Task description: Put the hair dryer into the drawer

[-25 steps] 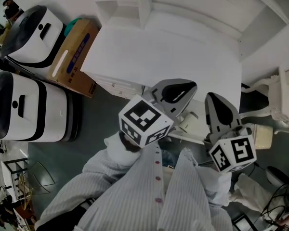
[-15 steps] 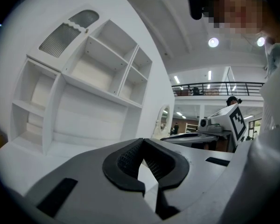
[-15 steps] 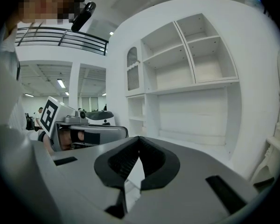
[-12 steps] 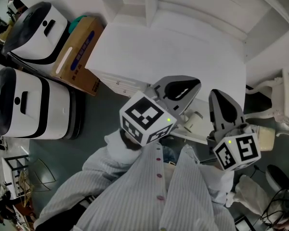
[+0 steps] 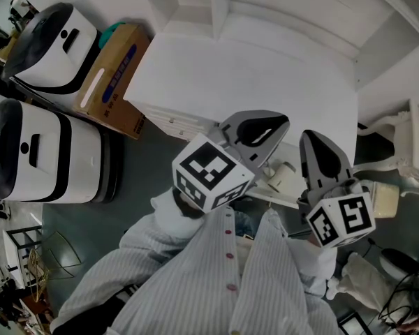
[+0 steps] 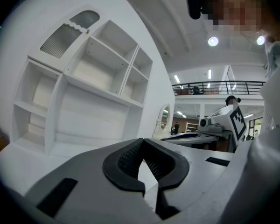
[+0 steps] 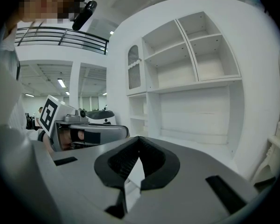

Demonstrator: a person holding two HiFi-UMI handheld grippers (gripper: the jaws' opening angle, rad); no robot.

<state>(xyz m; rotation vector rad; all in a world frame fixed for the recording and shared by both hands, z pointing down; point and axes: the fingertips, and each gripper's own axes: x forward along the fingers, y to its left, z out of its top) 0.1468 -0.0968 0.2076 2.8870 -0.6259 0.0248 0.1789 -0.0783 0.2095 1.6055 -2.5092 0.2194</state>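
Jaws: left gripper [image 6: 142, 146] and right gripper [image 7: 139, 144] both pressed together, nothing pinched. Both held out level-ish over the desk's front edge.
Hair dryer: likely the cream barrel-shaped thing [image 5: 286, 176] just off the front edge of the desk [image 5: 251, 75], between the two grippers and below them. Mostly hidden, so the handle and cord can't be made out.
Drawer: white rail [image 5: 274, 198] under that thing looks like a pulled-out drawer front. Can't tell whether the dryer already lies inside it.
Handling (judgement): rigid plastic shell, fairly light, weight biased toward the barrel. Smooth and rounded, so it will try to roll or slip in a two-pad pinch. Not fragile, but don't crush the grille end.
Grip point (judgement): handle close to where it meets the barrel. If that can't be reached, go across the barrel's middle. Watch for a trailing cord.
In the way: each gripper crowds the other over the dryer, and the desk's front edge overhangs it.
Around: shelf unit [image 6: 98, 78] along the desk's back edge. Cardboard box [image 5: 112, 75] against the left edge, two white-and-black machines [image 5: 35, 155] further left. White chair [image 5: 405, 152] off the right edge. None block the drawer.
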